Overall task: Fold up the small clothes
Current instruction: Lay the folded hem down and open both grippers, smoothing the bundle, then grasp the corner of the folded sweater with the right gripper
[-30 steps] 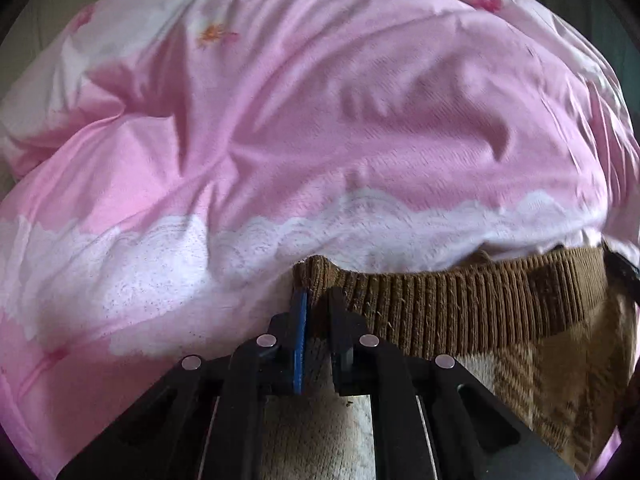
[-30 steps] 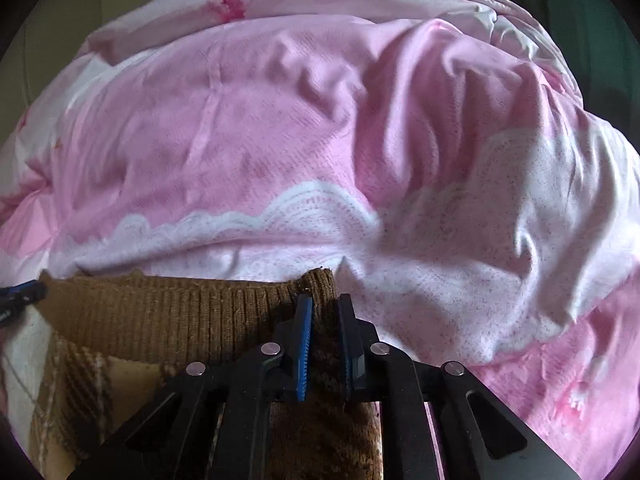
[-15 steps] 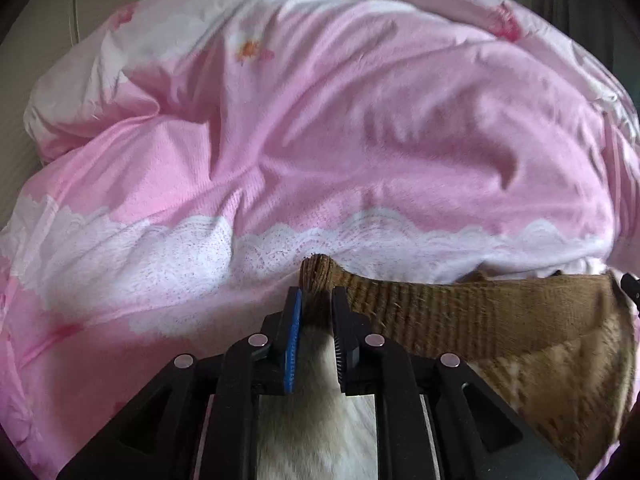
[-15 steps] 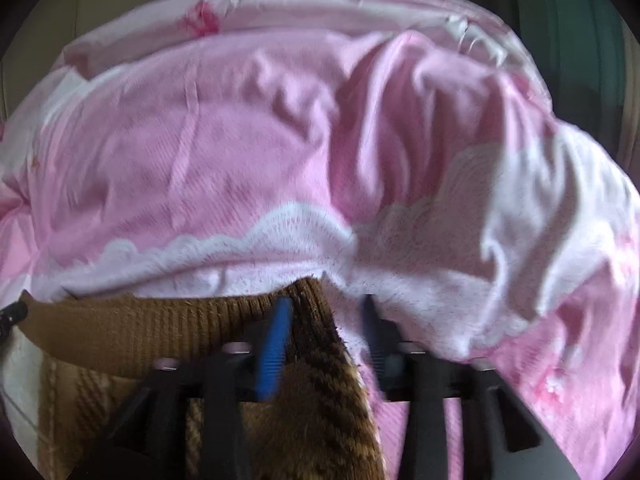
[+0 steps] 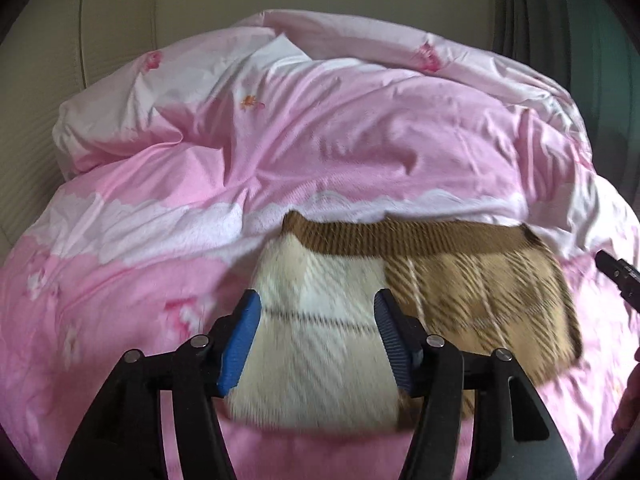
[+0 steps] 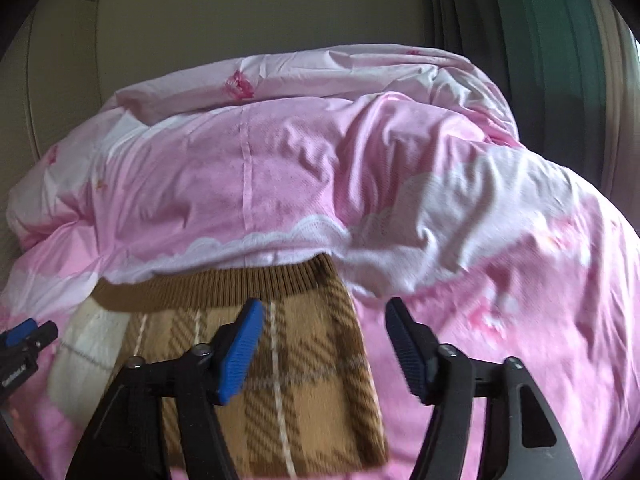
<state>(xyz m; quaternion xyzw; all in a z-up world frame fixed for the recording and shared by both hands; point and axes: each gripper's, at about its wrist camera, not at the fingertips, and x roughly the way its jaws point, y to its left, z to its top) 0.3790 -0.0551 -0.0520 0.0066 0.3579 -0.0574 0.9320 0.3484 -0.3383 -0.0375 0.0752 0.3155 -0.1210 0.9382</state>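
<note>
The plaid knit garment lies folded flat on the pink duvet in front of me, its brown ribbed hem at the far edge, just against a raised fold of the duvet with a white lace-print border. In the left wrist view one half is cream with thin dark lines, the other tan-and-brown check. In the right wrist view I see mostly the tan check half, and the ribbed hem tucks slightly under the duvet's white scalloped edge.

My left gripper is held over the cream part with its jaws spread wide, nothing between them; the blue pads are clear of the fabric. My right gripper is likewise spread wide, one finger over the check cloth and the other over bare duvet beside the garment's right edge. I am holding nothing with either.

Each gripper's tip peeks into the other's view at the garment's side. Behind the bed I can make out a beige wall and a green curtain.
</note>
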